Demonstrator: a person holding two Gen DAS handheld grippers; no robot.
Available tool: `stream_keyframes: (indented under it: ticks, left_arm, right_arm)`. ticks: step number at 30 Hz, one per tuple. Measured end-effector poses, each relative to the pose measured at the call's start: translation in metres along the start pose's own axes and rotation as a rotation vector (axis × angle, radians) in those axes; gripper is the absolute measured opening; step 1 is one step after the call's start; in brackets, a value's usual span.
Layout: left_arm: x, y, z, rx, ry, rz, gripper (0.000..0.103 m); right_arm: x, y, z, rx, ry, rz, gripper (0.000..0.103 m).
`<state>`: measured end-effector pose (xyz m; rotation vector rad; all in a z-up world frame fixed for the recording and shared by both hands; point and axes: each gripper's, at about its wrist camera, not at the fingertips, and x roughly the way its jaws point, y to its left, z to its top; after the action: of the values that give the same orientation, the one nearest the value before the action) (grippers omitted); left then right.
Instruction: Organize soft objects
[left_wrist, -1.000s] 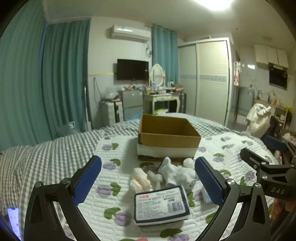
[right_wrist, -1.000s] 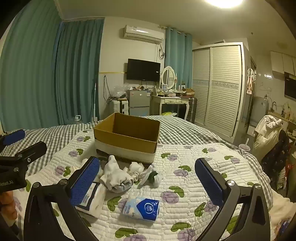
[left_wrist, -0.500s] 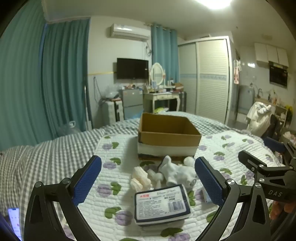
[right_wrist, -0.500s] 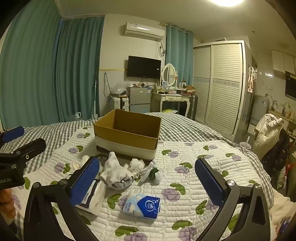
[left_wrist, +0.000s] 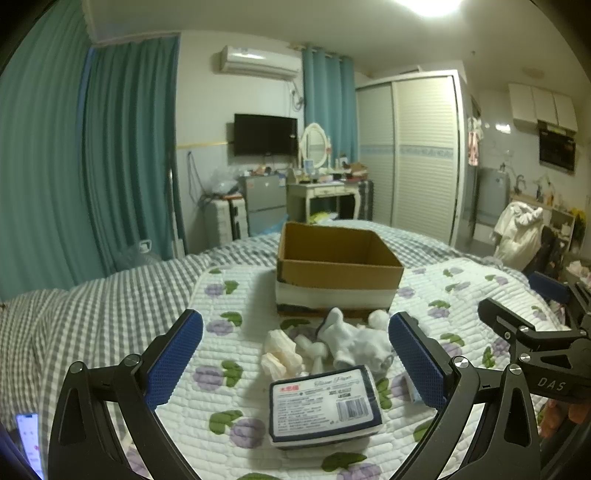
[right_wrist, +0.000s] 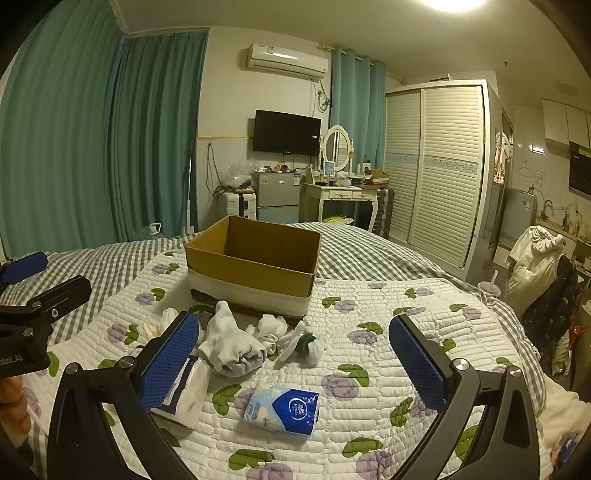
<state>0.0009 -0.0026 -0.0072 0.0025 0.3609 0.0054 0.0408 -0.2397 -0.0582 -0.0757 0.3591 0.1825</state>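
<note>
Right wrist: quilted floral bedspread (right_wrist: 388, 306), cardboard box (right_wrist: 255, 266), teal curtains (right_wrist: 92, 140)

The right gripper (right_wrist: 295, 354) is easing forward and lower toward the pile on the quilt (right_wrist: 388, 314): the small blue tissue pack (right_wrist: 282, 409) is sliding up between its spread fingers, and the cardboard box (right_wrist: 255, 266) is looming larger. The left gripper (left_wrist: 295, 354) is drifting only slightly (barely perceptibly), with the right one creeping further into its view.
</note>
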Motion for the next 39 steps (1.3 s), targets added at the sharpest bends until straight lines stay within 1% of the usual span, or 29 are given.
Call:
stream_keyframes:
  ticks: [39]
  left_arm:
    - [0.0005,0.0026,-0.0073,0.006,0.013,0.001,0.103]
  right_arm:
    - [0.0009,-0.0001,0.0001,-0.001,0.005,0.0,0.103]
